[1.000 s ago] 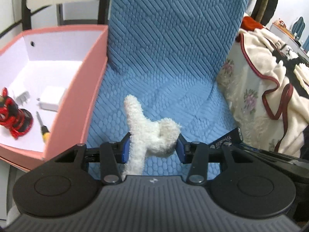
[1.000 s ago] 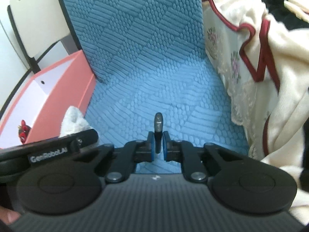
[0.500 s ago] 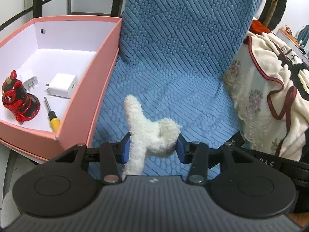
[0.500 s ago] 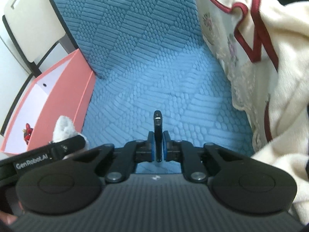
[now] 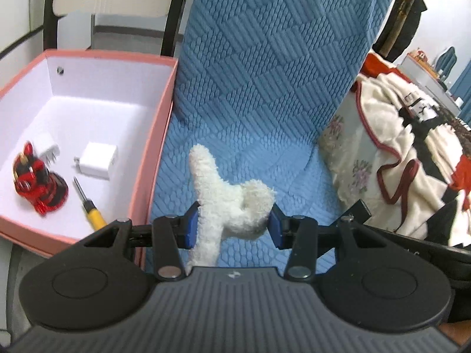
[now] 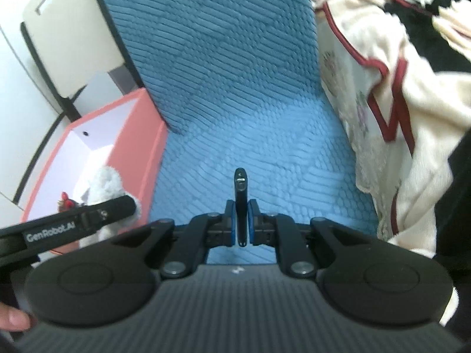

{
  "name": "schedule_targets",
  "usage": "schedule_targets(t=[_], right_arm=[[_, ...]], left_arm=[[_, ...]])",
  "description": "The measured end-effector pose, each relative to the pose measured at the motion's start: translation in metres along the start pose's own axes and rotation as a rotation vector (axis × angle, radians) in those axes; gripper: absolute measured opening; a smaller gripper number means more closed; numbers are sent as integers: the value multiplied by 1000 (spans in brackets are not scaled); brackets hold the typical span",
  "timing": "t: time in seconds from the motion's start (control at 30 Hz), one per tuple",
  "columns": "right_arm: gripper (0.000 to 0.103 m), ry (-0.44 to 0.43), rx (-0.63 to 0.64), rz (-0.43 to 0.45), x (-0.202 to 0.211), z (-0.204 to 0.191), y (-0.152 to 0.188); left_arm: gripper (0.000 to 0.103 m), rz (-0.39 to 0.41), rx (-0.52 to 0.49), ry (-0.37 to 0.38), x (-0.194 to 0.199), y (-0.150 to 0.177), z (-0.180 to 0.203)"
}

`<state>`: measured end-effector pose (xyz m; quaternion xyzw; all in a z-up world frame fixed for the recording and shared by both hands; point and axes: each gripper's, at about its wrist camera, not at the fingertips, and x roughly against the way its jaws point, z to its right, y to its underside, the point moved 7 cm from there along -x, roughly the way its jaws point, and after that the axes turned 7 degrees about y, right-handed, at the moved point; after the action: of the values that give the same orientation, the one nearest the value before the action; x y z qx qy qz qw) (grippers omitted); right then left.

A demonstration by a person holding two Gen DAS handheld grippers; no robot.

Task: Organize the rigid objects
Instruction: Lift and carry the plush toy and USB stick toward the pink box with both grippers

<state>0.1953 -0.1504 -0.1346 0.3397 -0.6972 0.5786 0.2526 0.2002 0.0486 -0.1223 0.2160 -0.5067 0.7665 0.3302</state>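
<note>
over the last second the pink box (image 5: 153, 135) has shifted rightward and lower in the left wrist frame, from the left edge toward centre-left. more of its white interior is exposed: the red figurine (image 5: 38, 182), white charger (image 5: 97, 164) and yellow-handled screwdriver (image 5: 89, 206) now sit further from the left edge. in the right wrist frame, the plush toy (image 6: 106, 185) has risen from lower left and now overlaps the box opening.

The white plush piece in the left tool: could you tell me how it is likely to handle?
The white plush piece looks soft and probably light: the left tool pinches its fuzzy body. Its long end pokes up unsupported, so it may flop. Rolling seems unlikely.
</note>
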Motion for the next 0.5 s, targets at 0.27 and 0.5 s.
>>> schedule_targets(t=[0.27, 0.5], right_arm=[[12, -34, 53, 49, 27, -45, -29], [12, -89, 98, 113, 49, -95, -50]], left_arm=[[52, 47, -5, 6, 37, -29, -14], [52, 90, -14, -22, 68, -53, -43]])
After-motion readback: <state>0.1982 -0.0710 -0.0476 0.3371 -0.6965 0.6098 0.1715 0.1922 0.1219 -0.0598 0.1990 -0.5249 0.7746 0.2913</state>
